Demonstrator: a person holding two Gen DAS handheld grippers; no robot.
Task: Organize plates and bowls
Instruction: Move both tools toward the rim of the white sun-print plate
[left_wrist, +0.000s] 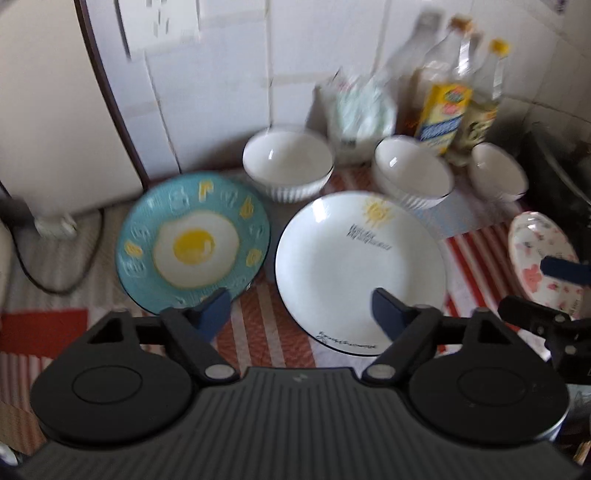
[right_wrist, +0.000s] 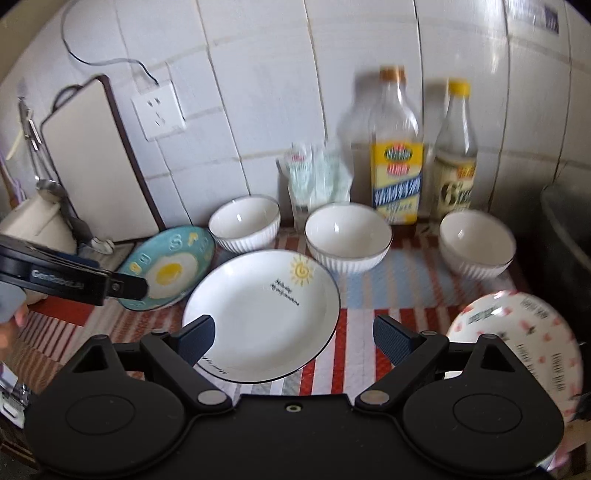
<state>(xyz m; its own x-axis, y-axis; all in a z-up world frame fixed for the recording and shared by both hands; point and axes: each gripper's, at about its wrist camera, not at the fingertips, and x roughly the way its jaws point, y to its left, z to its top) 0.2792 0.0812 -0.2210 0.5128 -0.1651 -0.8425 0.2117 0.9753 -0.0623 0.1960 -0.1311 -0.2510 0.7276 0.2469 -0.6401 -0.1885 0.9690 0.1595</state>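
Note:
A teal fried-egg plate (left_wrist: 194, 245) (right_wrist: 168, 271) lies at the left on the striped cloth. A white sun plate (left_wrist: 356, 271) (right_wrist: 262, 314) lies beside it. Three white ribbed bowls stand behind: left (left_wrist: 288, 164) (right_wrist: 244, 225), middle (left_wrist: 412, 171) (right_wrist: 348, 236), right (left_wrist: 498, 173) (right_wrist: 477, 243). A pink-flowered plate (left_wrist: 543, 264) (right_wrist: 528, 332) lies at the right. My left gripper (left_wrist: 301, 312) is open and empty above the gap between the teal and white plates. My right gripper (right_wrist: 293, 338) is open and empty over the white plate's near right edge.
Oil and vinegar bottles (right_wrist: 397, 147) and a plastic bag (right_wrist: 317, 177) stand against the tiled wall. A cutting board (right_wrist: 98, 158) leans at the left by a cream pot (right_wrist: 33, 225). A dark pot (right_wrist: 565, 229) sits at the right.

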